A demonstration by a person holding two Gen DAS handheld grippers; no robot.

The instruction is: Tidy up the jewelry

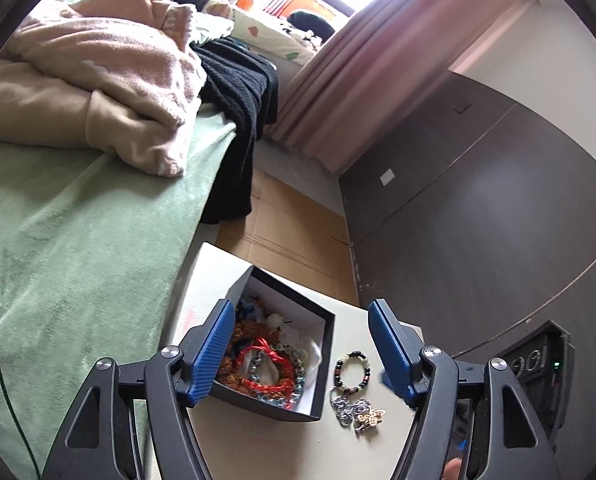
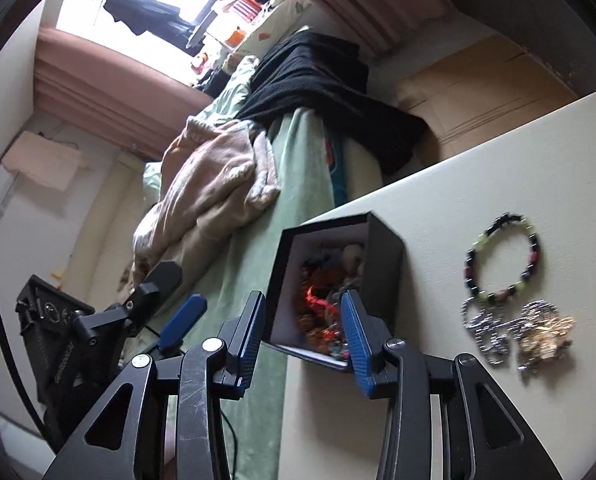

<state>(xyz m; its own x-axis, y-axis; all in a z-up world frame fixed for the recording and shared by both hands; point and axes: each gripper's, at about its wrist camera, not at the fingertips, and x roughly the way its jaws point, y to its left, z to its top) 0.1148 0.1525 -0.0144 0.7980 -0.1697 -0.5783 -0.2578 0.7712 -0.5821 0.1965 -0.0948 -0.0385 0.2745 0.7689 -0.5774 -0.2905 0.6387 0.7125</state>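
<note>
A black box (image 1: 325, 364) with a white inside stands on a cream table (image 1: 274, 448) and holds several bracelets, one of red cord (image 1: 266, 356). It also shows in the right wrist view (image 2: 386, 256). A dark beaded bracelet (image 1: 353, 371) lies on the table right of the box, with a silver chain (image 1: 344, 406) and a gold piece (image 1: 372, 416) below it. The bracelet (image 2: 502, 256), chain (image 2: 494, 328) and gold piece (image 2: 546, 334) also show in the right wrist view. My left gripper (image 1: 302, 344) is open above the box, empty. My right gripper (image 2: 304, 328) is open at the box's near side, empty.
A bed with a green blanket (image 1: 78, 240), pink bedding (image 1: 98, 80) and a black knit cloth (image 1: 242, 96) lies left of the table. Cardboard (image 1: 290, 232) covers the floor beyond. A dark wardrobe (image 1: 478, 220) stands to the right. The other gripper (image 2: 154, 304) shows in the right wrist view.
</note>
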